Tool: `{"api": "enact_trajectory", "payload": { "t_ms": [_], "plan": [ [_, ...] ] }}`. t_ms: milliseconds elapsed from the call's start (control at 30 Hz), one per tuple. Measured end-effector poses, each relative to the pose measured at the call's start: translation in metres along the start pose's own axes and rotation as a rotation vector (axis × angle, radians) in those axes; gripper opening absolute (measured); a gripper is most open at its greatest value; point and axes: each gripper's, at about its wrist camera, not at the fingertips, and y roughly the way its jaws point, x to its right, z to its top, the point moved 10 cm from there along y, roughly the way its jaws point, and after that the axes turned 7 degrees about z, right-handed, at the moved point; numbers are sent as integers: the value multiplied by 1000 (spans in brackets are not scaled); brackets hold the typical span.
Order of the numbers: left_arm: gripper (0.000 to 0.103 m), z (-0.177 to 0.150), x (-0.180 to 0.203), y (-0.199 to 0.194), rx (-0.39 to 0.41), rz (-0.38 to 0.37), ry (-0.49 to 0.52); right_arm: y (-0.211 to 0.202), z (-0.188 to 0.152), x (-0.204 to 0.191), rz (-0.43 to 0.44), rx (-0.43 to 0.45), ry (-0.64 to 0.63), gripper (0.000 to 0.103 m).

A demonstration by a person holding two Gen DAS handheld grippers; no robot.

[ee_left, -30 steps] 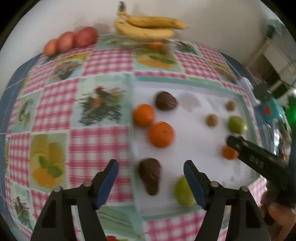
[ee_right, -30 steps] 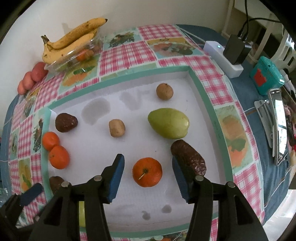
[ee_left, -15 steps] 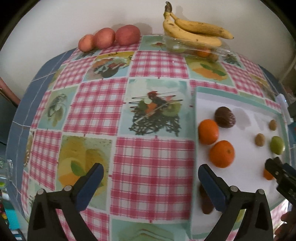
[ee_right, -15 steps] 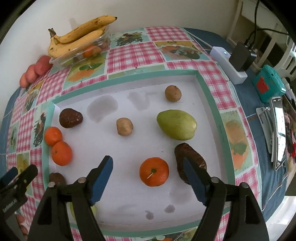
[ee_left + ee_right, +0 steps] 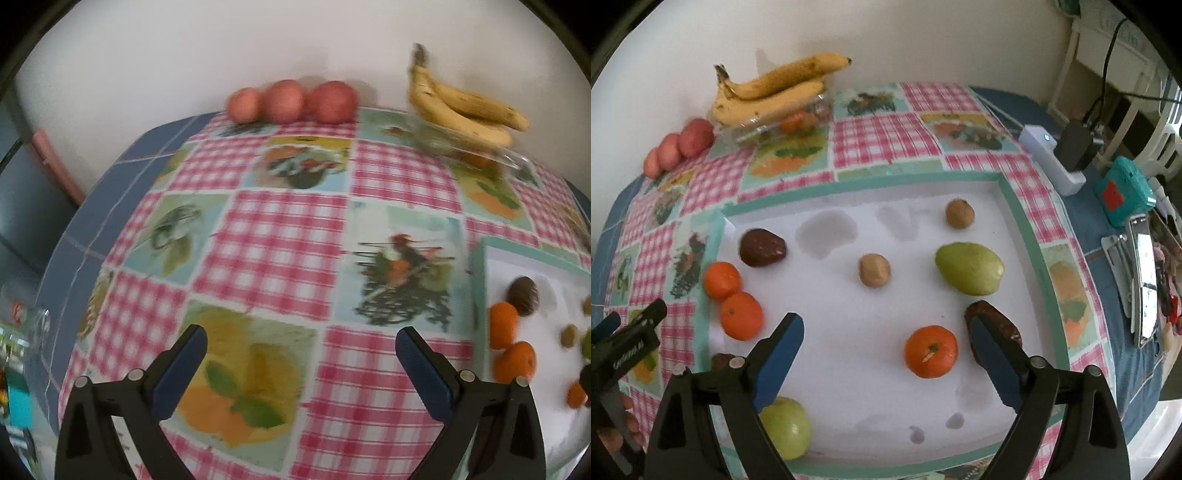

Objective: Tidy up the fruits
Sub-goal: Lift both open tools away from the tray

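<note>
1. We are holding the left gripper (image 5: 301, 365) with its jaws spread wide and nothing between them, over the pink checked tablecloth (image 5: 280, 254); the white mat (image 5: 546, 417) is lying off to its right.
2. We are holding the right gripper (image 5: 886, 343) equally wide and empty above the near part of the white mat (image 5: 849, 332), with the single orange (image 5: 931, 351) sitting on the mat between its fingers.
3. A dark avocado (image 5: 991, 326) is lying just right of that orange, partly hidden by the right finger; a green pear-like fruit (image 5: 968, 268) is resting farther back.
4. Two kiwis (image 5: 874, 270) are sitting apart near the middle and far right of the mat.
5. Two oranges (image 5: 731, 301) are touching at the left edge, with another dark avocado (image 5: 761, 247) just beyond them.
6. A green apple (image 5: 788, 428) is lying at the near left, beside a dark fruit we cannot identify.
7. Bananas (image 5: 772, 92) are resting on a clear container at the far wall, with three red apples (image 5: 679, 149) to their left.
</note>
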Motion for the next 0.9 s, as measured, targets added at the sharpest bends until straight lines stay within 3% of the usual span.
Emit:
{"api": "enact_trajectory", "payload": {
  "t_ms": [100, 333, 467, 633, 767, 900],
  "plan": [
    [103, -5, -16, 2, -14, 85, -6, -2, -1, -8, 7, 13, 5, 92],
    [103, -18, -37, -3, -40, 118, 22, -8, -14, -27, 12, 19, -25, 92],
    [103, -21, -49, -16, -42, 94, 22, -10, -23, -35, 17, 10, -55, 92],
    [103, -20, -57, -60, 26, 22, 26, -22, -32, -41, 17, 24, -71, 92],
    [103, -34, -70, -84, 74, 25, 59, -34, -43, -50, 57, 31, -81, 92],
    [103, -57, -85, -91, 66, 31, 70, -49, -55, -57, 67, 40, -111, 92]
  ]
}}
